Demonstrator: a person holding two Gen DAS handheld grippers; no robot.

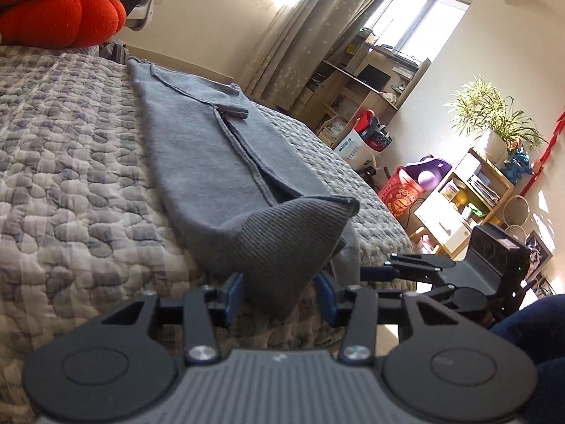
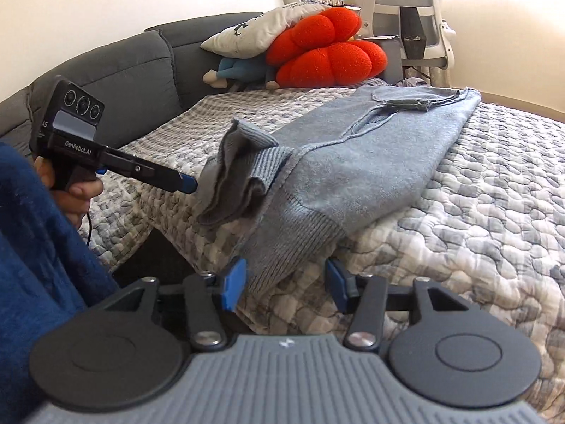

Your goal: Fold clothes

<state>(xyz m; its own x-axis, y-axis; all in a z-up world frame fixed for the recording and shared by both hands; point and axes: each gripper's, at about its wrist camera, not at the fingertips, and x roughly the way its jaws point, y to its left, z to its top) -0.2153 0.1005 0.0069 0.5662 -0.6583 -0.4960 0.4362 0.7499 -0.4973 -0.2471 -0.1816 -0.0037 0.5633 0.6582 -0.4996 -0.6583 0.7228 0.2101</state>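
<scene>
only right view shows hand; both grippers' jaws spread, sweater hem between, unpinched.

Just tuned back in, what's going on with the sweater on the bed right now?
A person is folding a grey-blue sweater on a quilted bed, with handheld tongs in each hand. The sweater lies lengthwise, its sleeves already folded in. The left tongs straddle one ribbed hem corner, which is bunched up; the right tongs straddle the other at the bed's edge. Both pairs stand open, their blue pads not pressing the fabric. The fold up from the hem is not yet done.
</scene>
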